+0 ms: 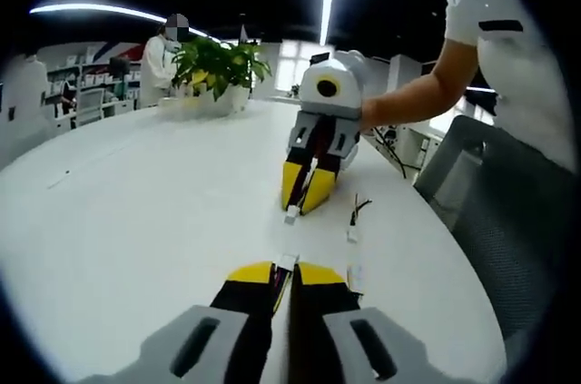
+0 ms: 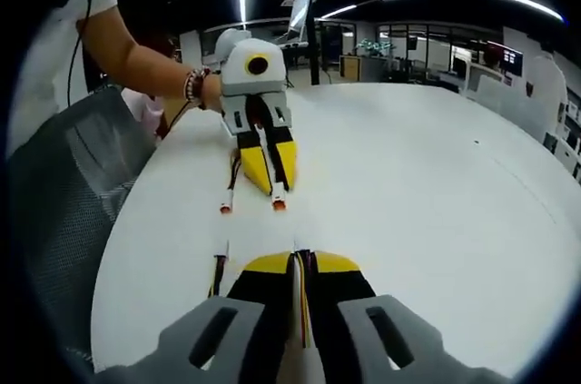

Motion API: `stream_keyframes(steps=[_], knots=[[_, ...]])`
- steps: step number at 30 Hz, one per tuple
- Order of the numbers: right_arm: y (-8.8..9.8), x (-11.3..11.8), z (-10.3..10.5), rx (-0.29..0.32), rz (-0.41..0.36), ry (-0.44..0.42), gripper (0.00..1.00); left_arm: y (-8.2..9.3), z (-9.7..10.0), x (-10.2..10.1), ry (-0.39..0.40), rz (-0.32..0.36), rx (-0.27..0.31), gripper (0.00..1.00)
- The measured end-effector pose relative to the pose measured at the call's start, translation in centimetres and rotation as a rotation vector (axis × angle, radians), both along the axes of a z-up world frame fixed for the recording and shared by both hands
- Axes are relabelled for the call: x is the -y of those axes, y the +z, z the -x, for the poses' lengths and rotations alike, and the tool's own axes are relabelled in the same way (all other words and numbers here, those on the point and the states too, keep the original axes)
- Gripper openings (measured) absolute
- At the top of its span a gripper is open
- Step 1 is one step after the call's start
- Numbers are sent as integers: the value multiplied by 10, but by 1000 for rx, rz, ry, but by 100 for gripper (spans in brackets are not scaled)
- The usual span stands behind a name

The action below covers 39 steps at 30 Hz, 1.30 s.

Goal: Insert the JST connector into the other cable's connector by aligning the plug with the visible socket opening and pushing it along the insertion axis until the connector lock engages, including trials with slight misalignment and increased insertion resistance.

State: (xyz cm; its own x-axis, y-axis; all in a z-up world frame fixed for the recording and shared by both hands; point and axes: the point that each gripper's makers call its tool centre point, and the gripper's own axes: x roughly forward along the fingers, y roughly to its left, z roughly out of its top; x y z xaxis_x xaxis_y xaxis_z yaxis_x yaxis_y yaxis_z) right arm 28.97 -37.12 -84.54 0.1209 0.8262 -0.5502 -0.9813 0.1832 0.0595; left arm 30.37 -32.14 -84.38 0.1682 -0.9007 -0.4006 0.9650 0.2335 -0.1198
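- L gripper (image 1: 289, 268), in left gripper view: yellow-tipped jaws pressed together on a cable w/ a white connector (image 1: 288, 261) that pokes out just past the tips.
- Same L gripper seen across the table in right gripper view (image 2: 275, 186): jaws closed, pinching a cable whose orange-ended connector (image 2: 280, 204) sticks out below the tips, just above the table.
- R gripper (image 2: 302, 261), in right gripper view: jaws squeezed together on thin wires (image 2: 303, 302) running down between them (red, yellow, dark); connector end hidden here.
- R gripper from left gripper view (image 1: 301, 204): jaws closed, white connector (image 1: 291, 215) at the tips, low to the table.
- The 2 gripped connectors face each other, apart, not mated.
- Loose cable (image 1: 356, 213) lies on the white table (image 1: 136, 211) just beside the R gripper; white plug at its near end, dark wires at far end.
- In right gripper view another loose connector end (image 2: 225, 209), orange-tipped, lies on the table (image 2: 436, 184) beside L gripper, w/ a red wire running back.
- Person's forearm (image 1: 413, 93) holds R gripper; wrist w/ beaded bracelet (image 2: 192, 86) holds L gripper.
- Grey mesh chair (image 1: 508, 221) at table edge.
- Potted plant (image 1: 218, 66) at far side of table; another person (image 1: 159, 57) stands behind it.
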Motion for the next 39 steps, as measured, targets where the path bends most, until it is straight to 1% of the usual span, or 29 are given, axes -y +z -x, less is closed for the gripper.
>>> stream_keyframes(steps=[4, 7, 10, 16, 20, 26, 33, 36, 39], knots=[[2, -1, 2, 20, 7, 20, 4, -1, 3, 0, -27, -5, 9, 1], [7, -4, 3, 19, -2, 32, 4, -1, 3, 0, -29, -16, 16, 1], [12, -8, 6, 33, -4, 52, 4, 4, 6, 2, -35, -2, 16, 1], [18, -17, 11, 50, -14, 83, 4, 10, 10, 5, -39, -4, 32, 1], [18, -21, 14, 54, -10, 101, 4, 15, 14, 7, -44, -4, 41, 1], [18, -25, 13, 58, -17, 112, 4, 12, 12, 4, -40, -5, 37, 1], [8, -26, 11, 55, 7, 126, 4, 6, 14, 4, -46, -22, 32, 1], [6, -27, 12, 55, 16, 130, 4, 8, 18, 7, -54, -31, 34, 1], [2, -26, 12, 55, 27, 134, 4, 7, 17, 6, -53, -29, 30, 1]])
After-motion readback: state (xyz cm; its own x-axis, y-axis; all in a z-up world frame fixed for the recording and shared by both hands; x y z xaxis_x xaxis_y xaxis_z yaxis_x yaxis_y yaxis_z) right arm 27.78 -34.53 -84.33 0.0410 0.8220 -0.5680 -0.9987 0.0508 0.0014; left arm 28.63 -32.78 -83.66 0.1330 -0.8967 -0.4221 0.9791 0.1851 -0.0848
